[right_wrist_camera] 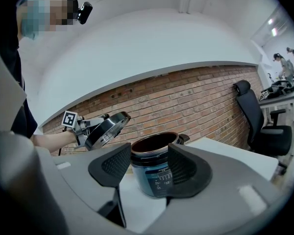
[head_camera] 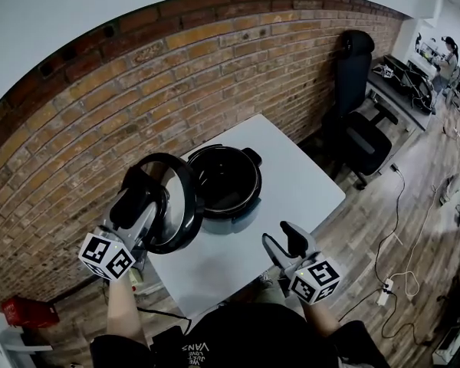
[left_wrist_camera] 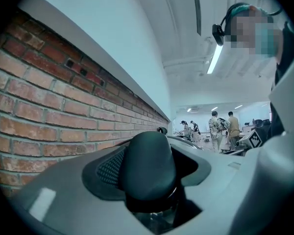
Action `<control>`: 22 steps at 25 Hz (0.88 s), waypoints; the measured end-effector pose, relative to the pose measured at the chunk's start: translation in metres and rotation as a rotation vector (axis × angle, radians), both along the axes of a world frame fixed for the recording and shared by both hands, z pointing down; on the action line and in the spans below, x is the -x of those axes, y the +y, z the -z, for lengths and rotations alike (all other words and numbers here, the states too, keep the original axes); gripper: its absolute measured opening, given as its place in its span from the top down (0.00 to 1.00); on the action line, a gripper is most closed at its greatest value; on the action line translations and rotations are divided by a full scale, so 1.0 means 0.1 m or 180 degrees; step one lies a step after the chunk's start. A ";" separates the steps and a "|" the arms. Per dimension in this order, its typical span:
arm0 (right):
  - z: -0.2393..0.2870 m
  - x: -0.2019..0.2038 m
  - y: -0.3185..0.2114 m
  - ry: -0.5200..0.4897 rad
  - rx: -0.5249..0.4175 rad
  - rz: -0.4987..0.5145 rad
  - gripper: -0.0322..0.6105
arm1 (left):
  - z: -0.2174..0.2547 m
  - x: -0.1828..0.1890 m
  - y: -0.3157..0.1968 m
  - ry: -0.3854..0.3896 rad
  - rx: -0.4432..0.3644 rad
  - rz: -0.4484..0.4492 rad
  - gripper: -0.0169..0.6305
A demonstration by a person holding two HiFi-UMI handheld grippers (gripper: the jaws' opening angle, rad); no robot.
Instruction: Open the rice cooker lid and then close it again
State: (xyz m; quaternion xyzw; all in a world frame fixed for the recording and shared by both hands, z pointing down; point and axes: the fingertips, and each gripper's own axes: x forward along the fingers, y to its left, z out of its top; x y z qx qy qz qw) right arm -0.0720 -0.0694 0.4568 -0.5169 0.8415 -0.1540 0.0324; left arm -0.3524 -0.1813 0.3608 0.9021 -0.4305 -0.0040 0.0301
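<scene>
Rice cooker lid (head_camera: 175, 205) hangs in the air, tilted almost on edge, with its underside turned towards the open rice cooker (head_camera: 228, 181), which stands just to its right on the white table (head_camera: 307, 182). The left gripper (head_camera: 142, 199) is clamped on the lid's dark knob (left_wrist_camera: 149, 168), so closing probably means tipping the lid flat and carrying it right, over the rim. The right gripper (head_camera: 285, 244), jaws apart and empty, hangs short of the cooker.

Glossy black lid (head_camera: 172, 203), shiny dark metal cooker (head_camera: 241, 219) on smooth matt white table (head_camera: 299, 182), rough brick wall (head_camera: 100, 113) behind table, wood-look floor (head_camera: 414, 236) beside table.
</scene>
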 end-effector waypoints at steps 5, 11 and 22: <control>-0.02 -0.16 -0.12 -0.0025 0.0019 -0.0015 0.59 | 0.01 -0.26 -0.19 -0.0147 -0.0033 -0.0105 0.54; -0.03 -0.34 -0.29 -0.0051 0.0041 0.0025 0.59 | 0.02 -0.67 -0.41 -0.0327 -0.0077 -0.0315 0.54; 0.00 -0.68 -0.61 0.0001 0.0053 0.0050 0.59 | -0.27 -1.35 -0.77 -0.0649 0.0047 -0.0742 0.54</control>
